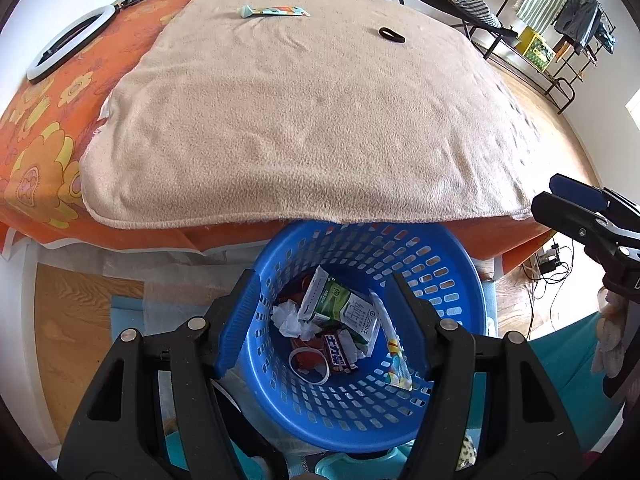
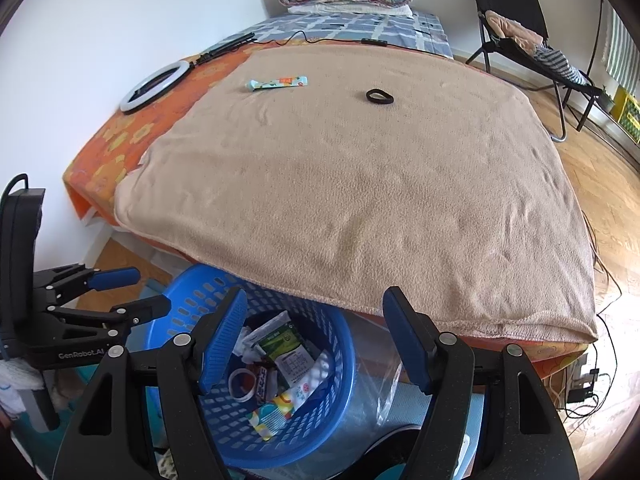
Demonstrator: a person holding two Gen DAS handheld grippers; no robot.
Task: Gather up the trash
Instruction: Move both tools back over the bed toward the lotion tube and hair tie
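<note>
Left wrist view: left gripper (image 1: 326,312) hangs spread and empty over the blue basket (image 1: 452,284), whose far rim tucks under the bed's beige blanket (image 1: 304,120). Trash (image 1: 340,316) lies inside the basket; a wrapper (image 1: 275,11) lies across the blanket.

Right wrist view: right gripper (image 2: 316,340) is spread, empty, above the basket (image 2: 188,300); its near side is cut off.

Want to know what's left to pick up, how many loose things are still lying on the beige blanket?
2: a colourful wrapper at the far left and a black hair tie at the far right. Blanket folds could hide something small.
</note>
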